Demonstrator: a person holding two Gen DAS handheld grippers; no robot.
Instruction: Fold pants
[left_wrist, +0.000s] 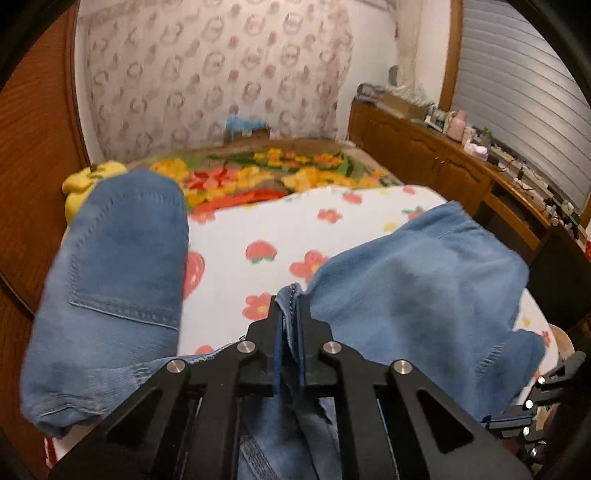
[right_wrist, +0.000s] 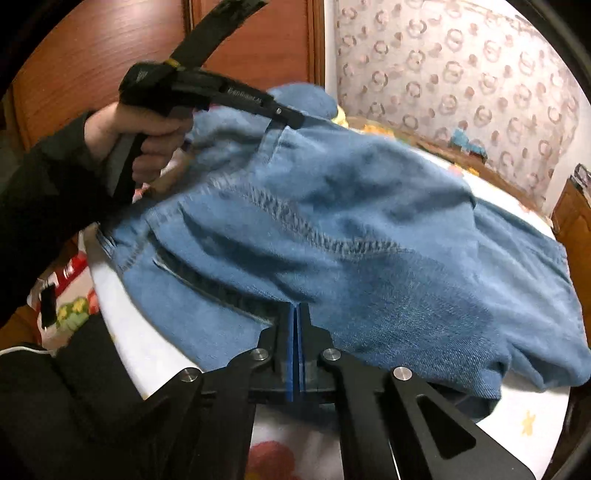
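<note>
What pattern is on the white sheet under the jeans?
Red strawberries and pink flowers on the white bed sheet, clearest in the left wrist view.

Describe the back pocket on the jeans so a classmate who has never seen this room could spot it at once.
Start at the bed with the strawberry sheet. The blue jeans lie bunched on it, one part raised at the left. The pocket sits on that raised part: a stitched denim patch with a pointed bottom edge, unlike the plain folds around it.
</note>
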